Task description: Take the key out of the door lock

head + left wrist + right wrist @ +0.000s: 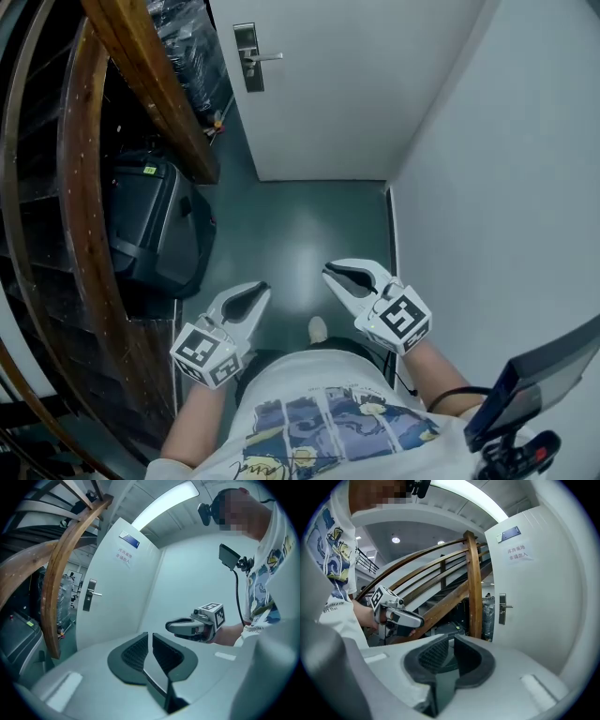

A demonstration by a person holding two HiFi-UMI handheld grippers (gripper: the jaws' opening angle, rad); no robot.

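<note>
Lock on the door sits upper centre; any key in it is too small to see. Left claw and right claw, lower centre, are narrowly open, empty, well apart from it, which fits an approach or a retreat.

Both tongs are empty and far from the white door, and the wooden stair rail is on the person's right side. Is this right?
No: the head view shows the wooden stair rail on the person's left. The left tongs and right tongs are empty, far from the white door.
</note>
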